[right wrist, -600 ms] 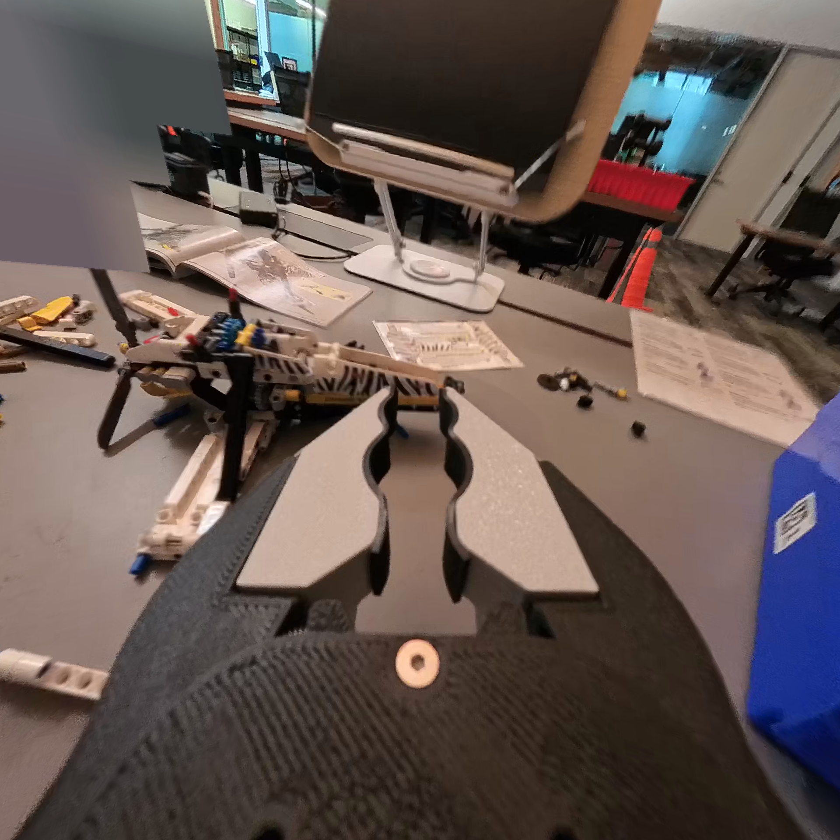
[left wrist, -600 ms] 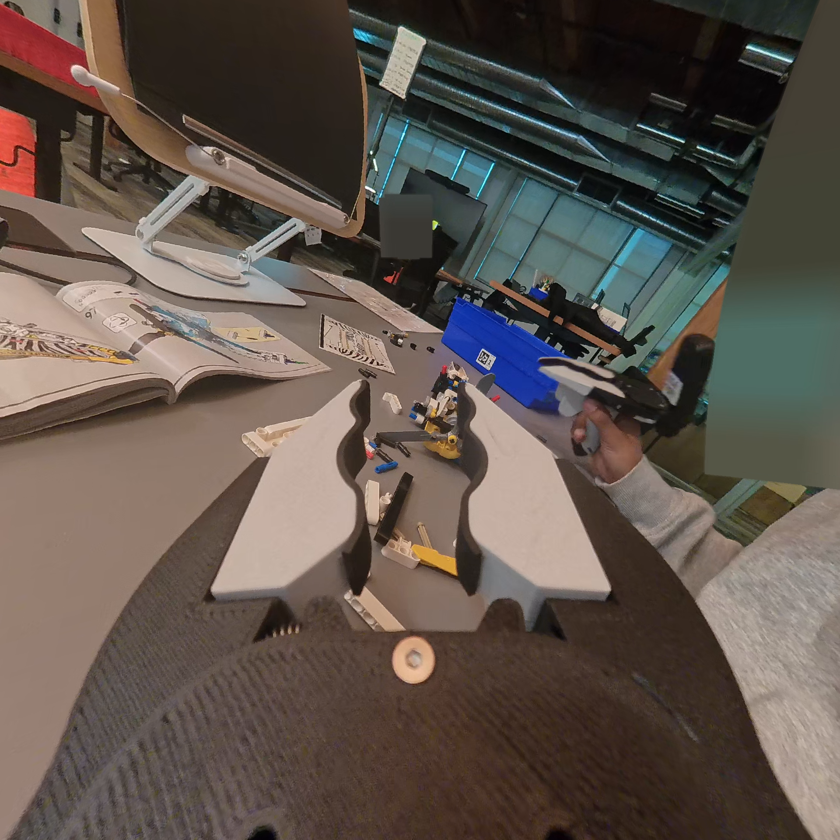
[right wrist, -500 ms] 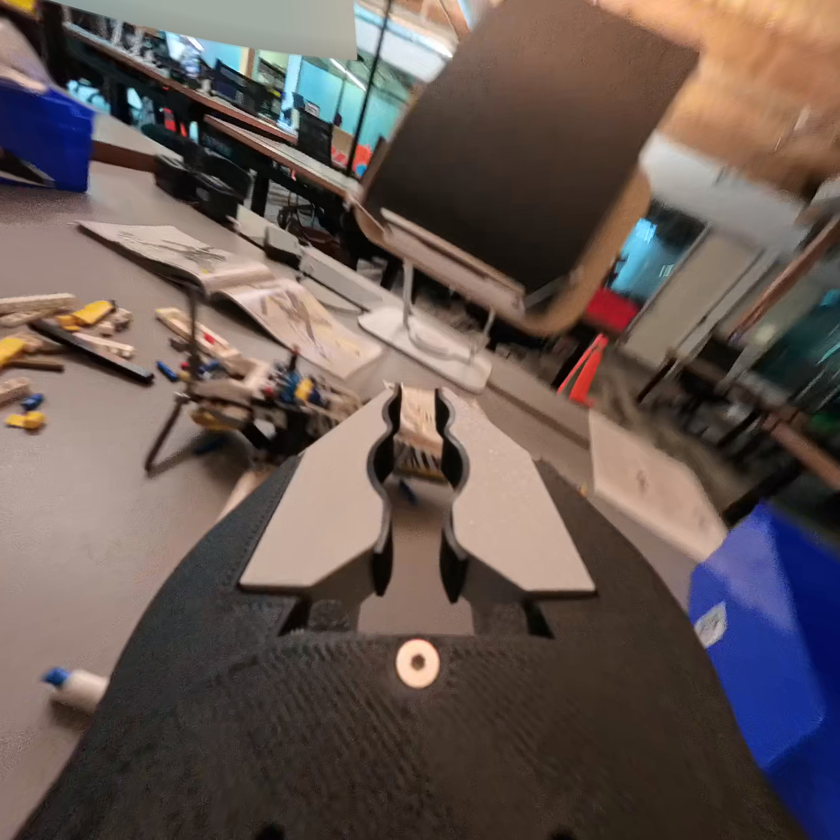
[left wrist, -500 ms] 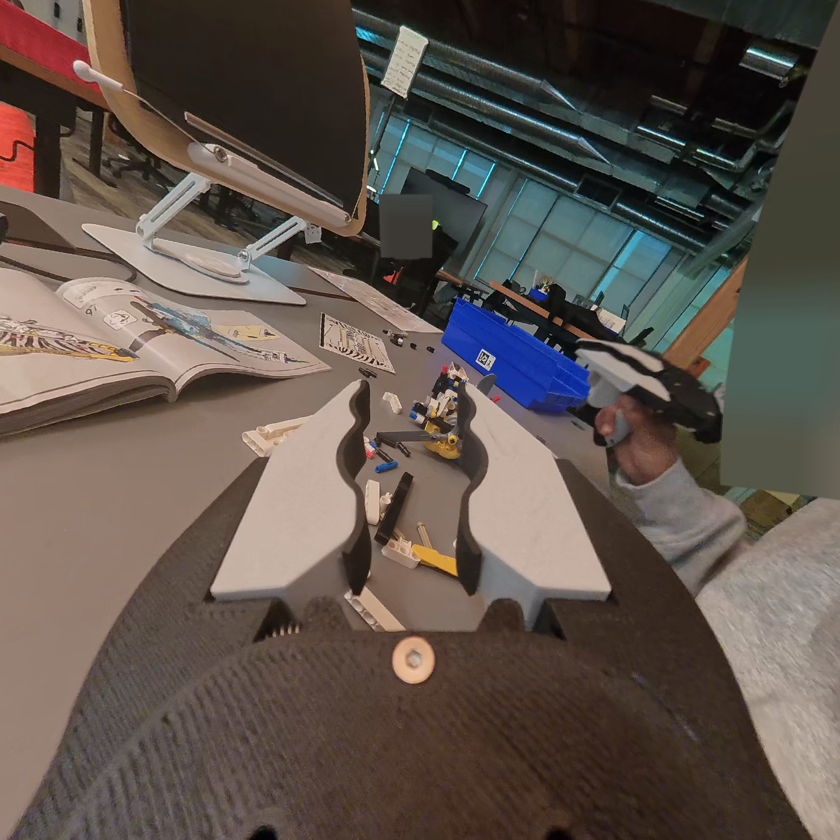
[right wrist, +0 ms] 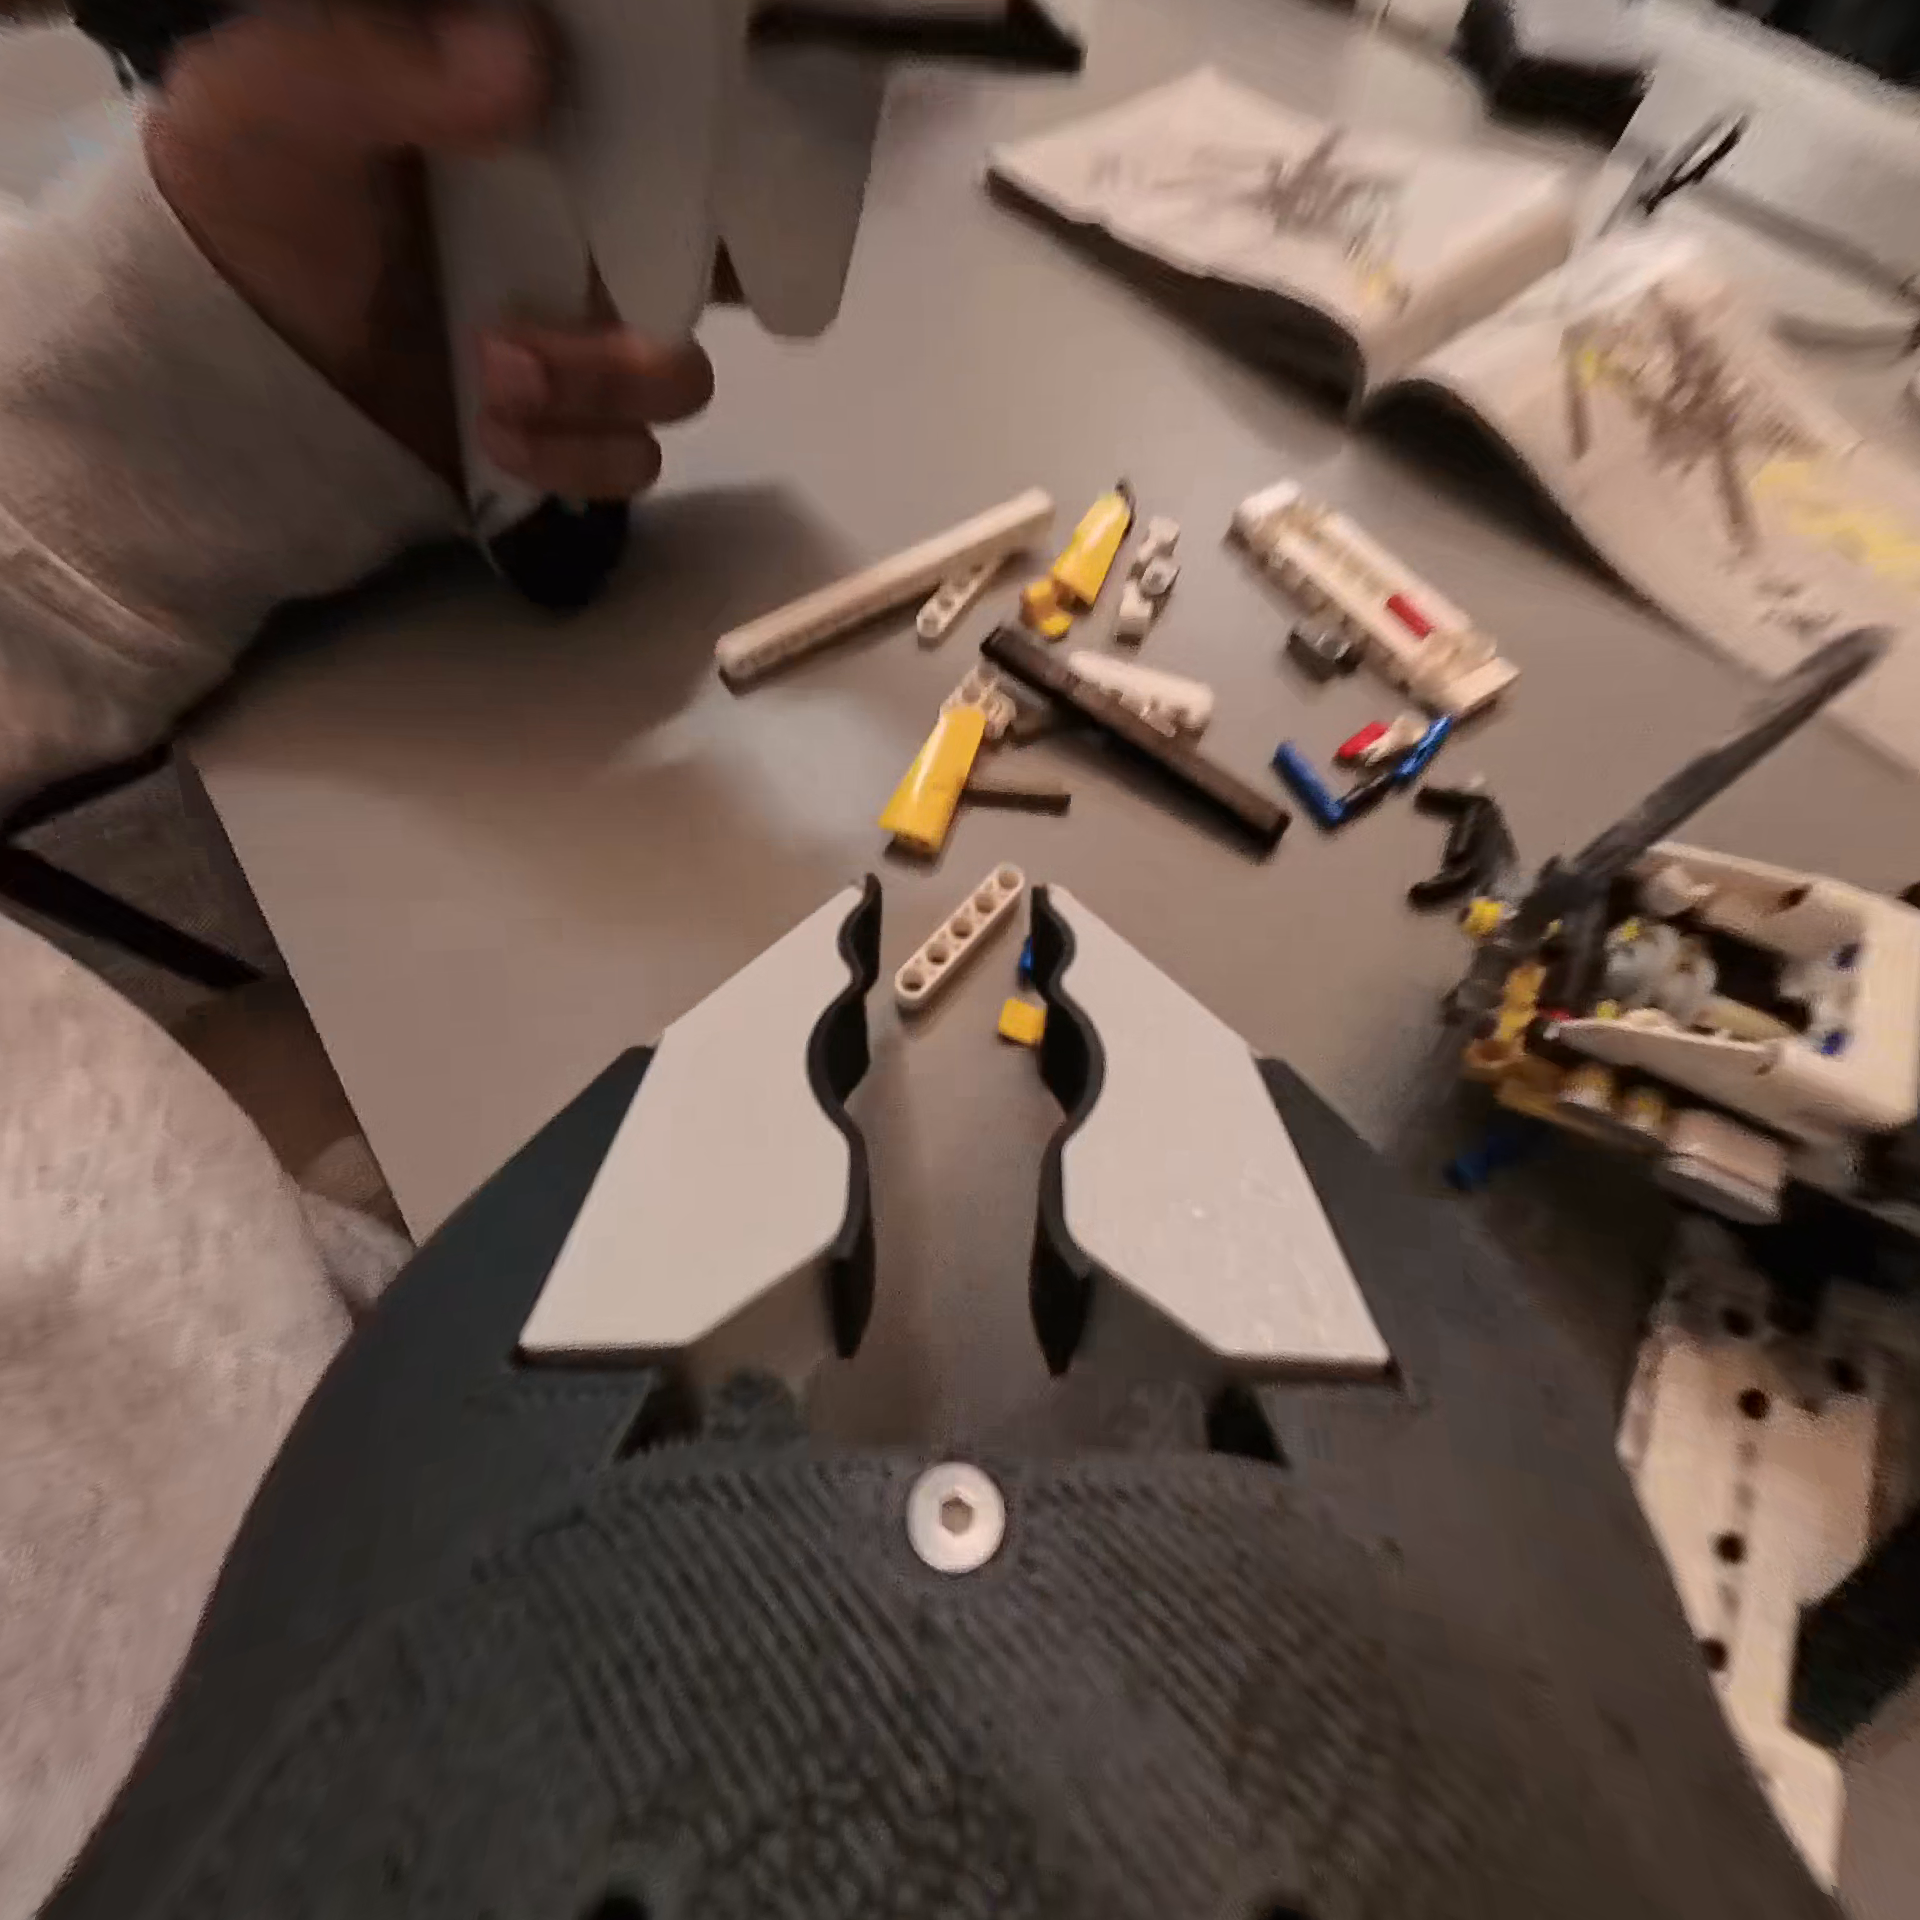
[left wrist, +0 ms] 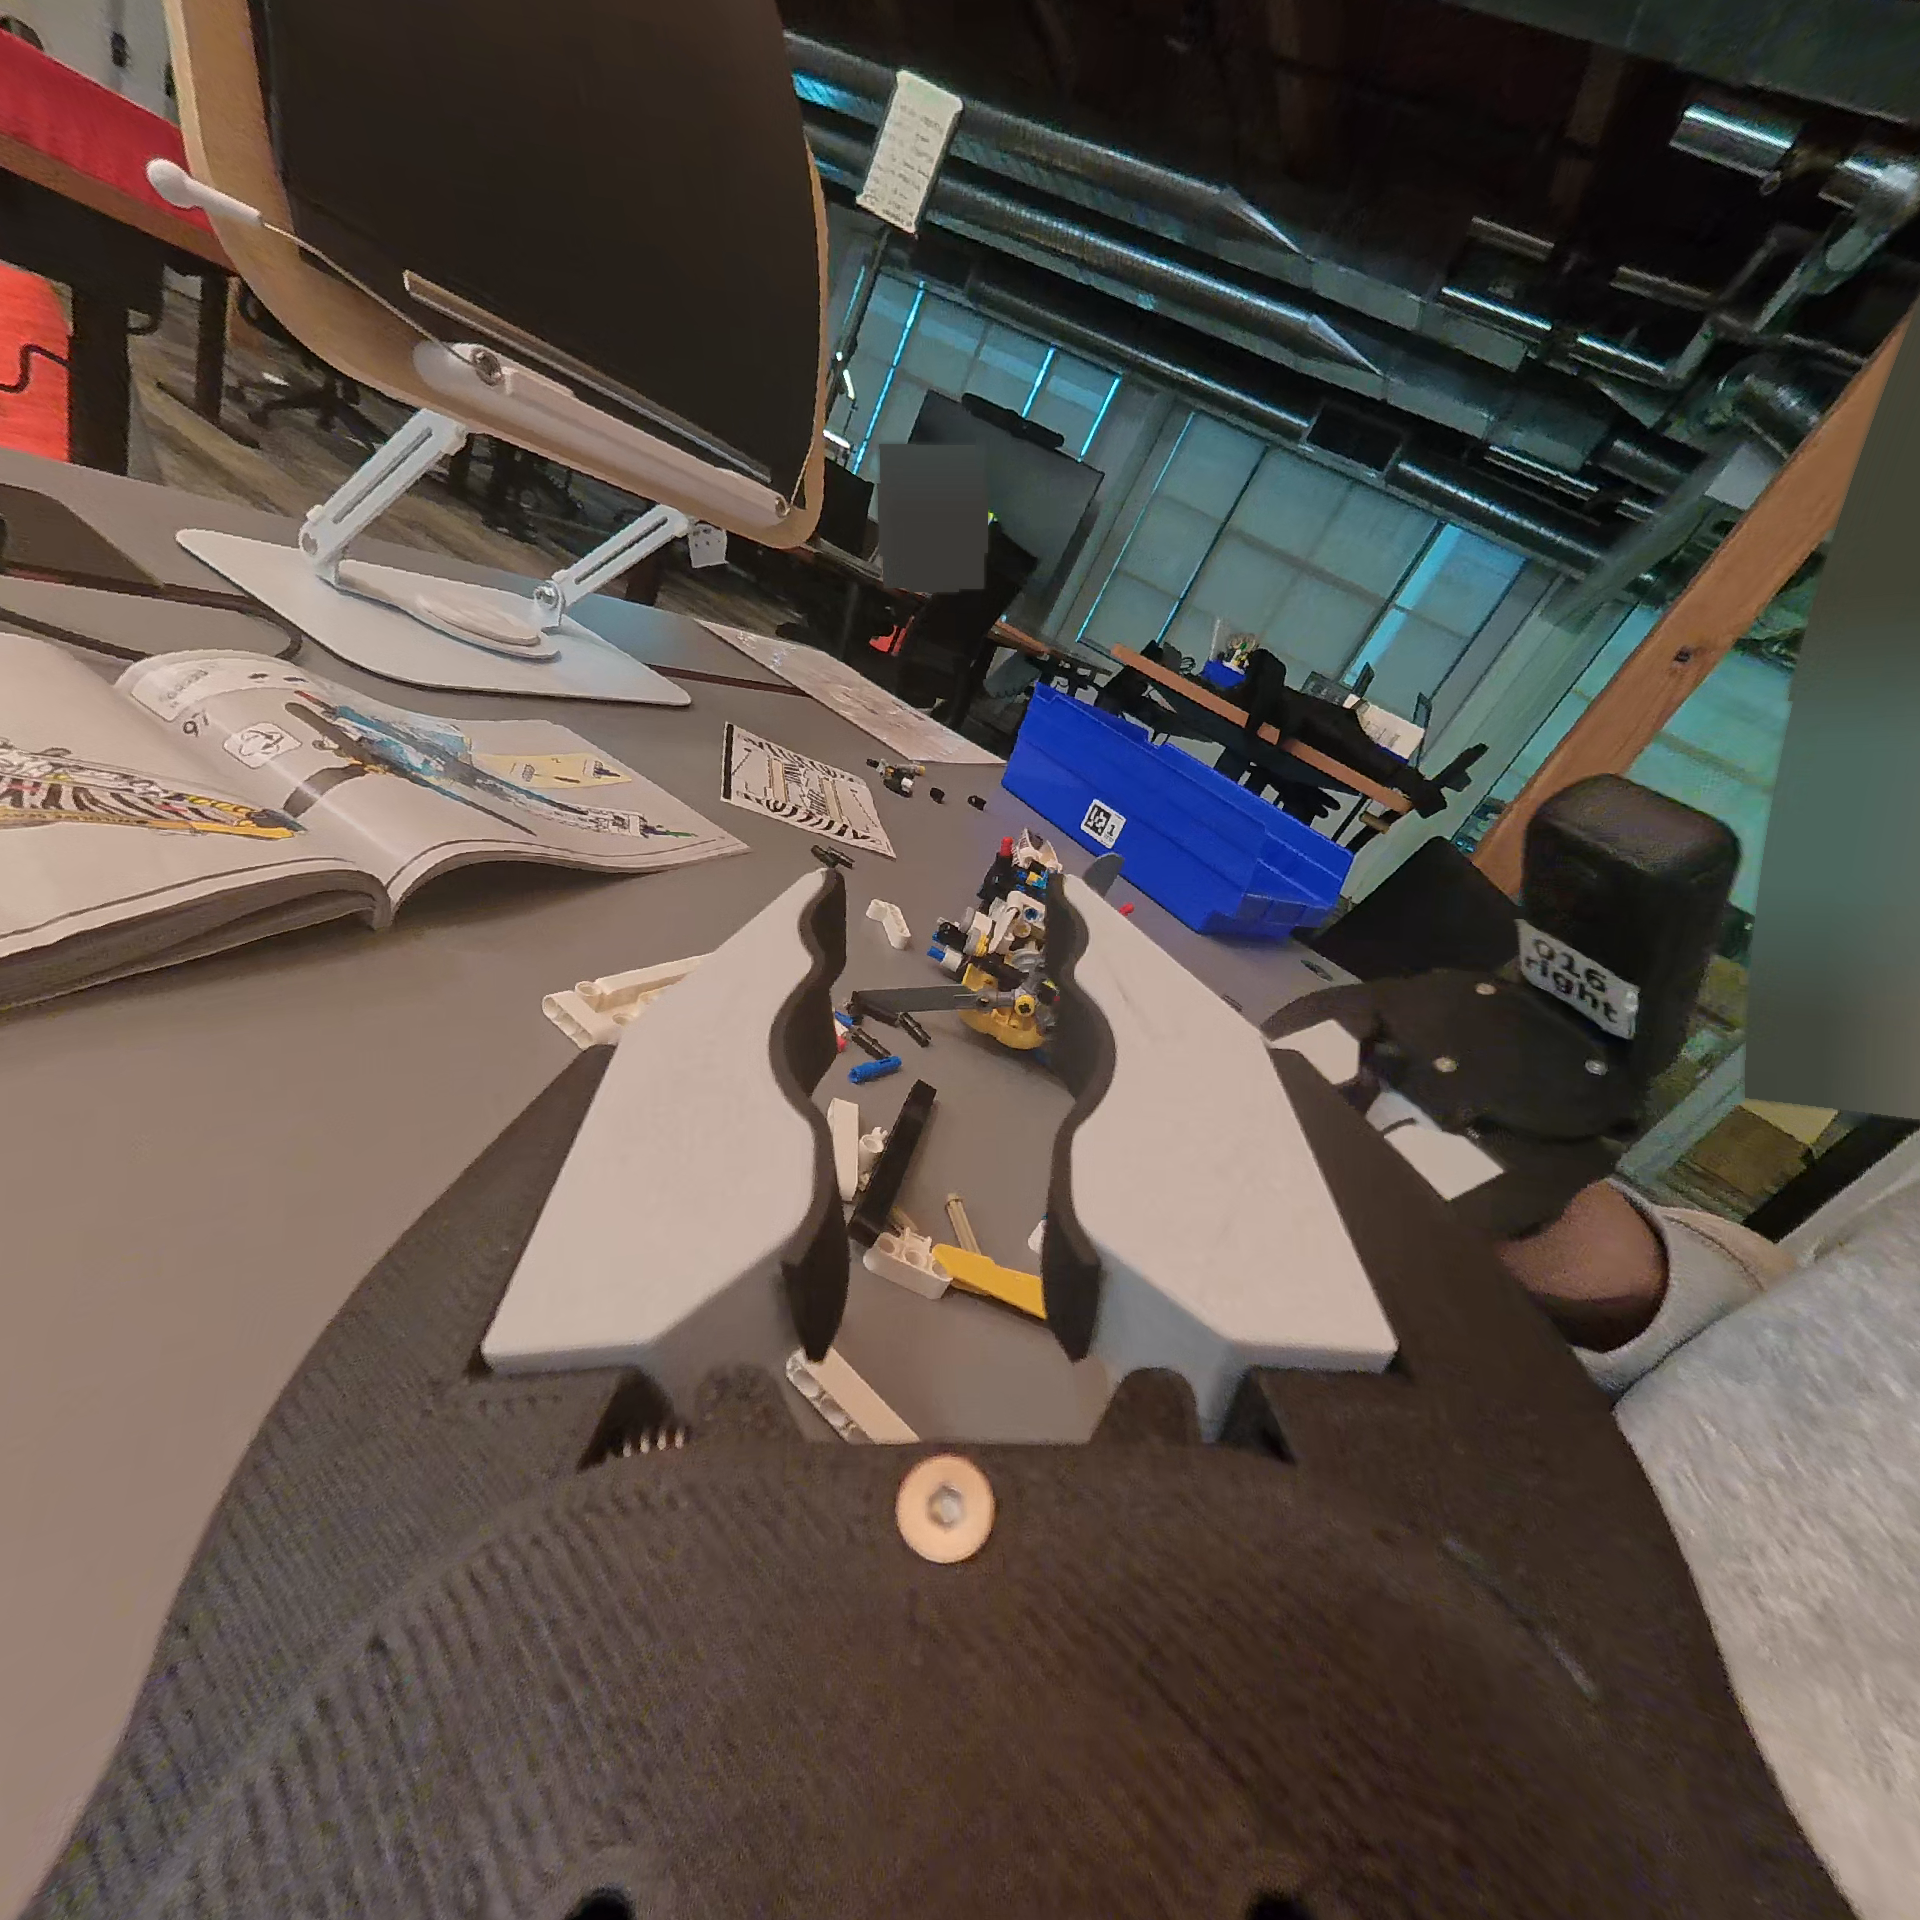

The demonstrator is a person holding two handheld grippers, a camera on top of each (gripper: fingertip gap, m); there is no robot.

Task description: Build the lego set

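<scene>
Left wrist view only: blue bin (left wrist: pixel 1164 821), tablet stand (left wrist: pixel 436 613), sticker sheet (left wrist: pixel 805 795). Right wrist view only, motion-blurred: pale holed beam (right wrist: pixel 961 935) just beyond tips of right gripper (right wrist: pixel 951 904), jaws spread, empty.

Left gripper (left wrist: pixel 940 904) likewise spread, empty, above loose bricks; part-built model (left wrist: pixel 1003 951) on grey table (left wrist: pixel 260 1122) just past its tips. Same model (right wrist: pixel 1683 997) to right of right gripper. Open manual (left wrist: pixel 312 790) at left.

Fingers (left wrist: pixel 686 1132) smooth grey with wavy black pads; bodies ribbed black.

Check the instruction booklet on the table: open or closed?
Open. The instruction booklet lies flat on the grey table with two illustrated pages spread either side of its spine; the right wrist view, though blurred, agrees.
</scene>
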